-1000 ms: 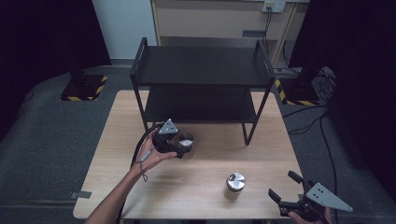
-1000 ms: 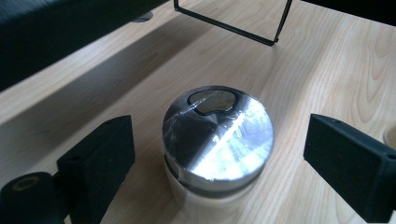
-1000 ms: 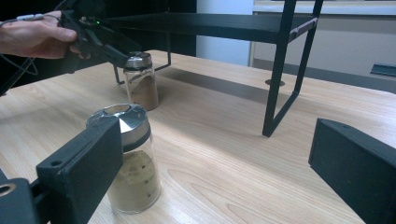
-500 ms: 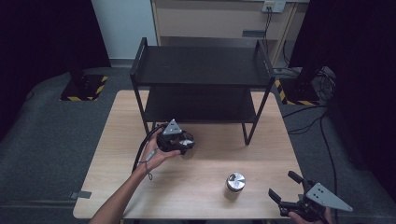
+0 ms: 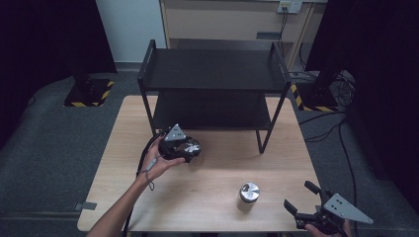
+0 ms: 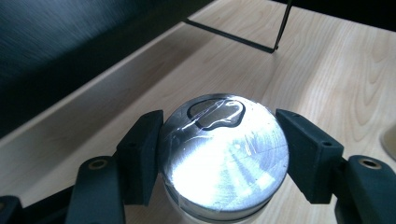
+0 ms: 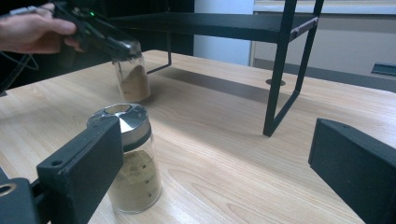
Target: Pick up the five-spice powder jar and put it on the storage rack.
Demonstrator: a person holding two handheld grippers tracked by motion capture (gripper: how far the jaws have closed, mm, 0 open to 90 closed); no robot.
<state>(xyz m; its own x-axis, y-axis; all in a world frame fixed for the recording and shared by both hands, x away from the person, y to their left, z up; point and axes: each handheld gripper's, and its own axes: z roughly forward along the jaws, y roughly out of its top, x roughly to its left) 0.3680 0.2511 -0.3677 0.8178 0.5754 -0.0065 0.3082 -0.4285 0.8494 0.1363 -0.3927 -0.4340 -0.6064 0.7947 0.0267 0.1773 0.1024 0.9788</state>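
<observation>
My left gripper is shut on the shiny metal lid of a glass jar of brown powder, its black pads pressed against both sides. In the high view the held jar hangs left of centre, just in front of the rack. The right gripper view shows it tilted, its base at or just above the tabletop. A second lidded jar of the same powder stands near the front edge. My right gripper is open just right of it, not touching it.
A black two-tier metal rack stands at the back of the wooden table, and its front right leg comes down ahead of my right gripper. A person's left hand reaches in from the bottom left.
My left gripper has gone from beside the jar to over its lid, and hand and jar have shifted slightly toward the rack. My right gripper and the front jar have not moved.
</observation>
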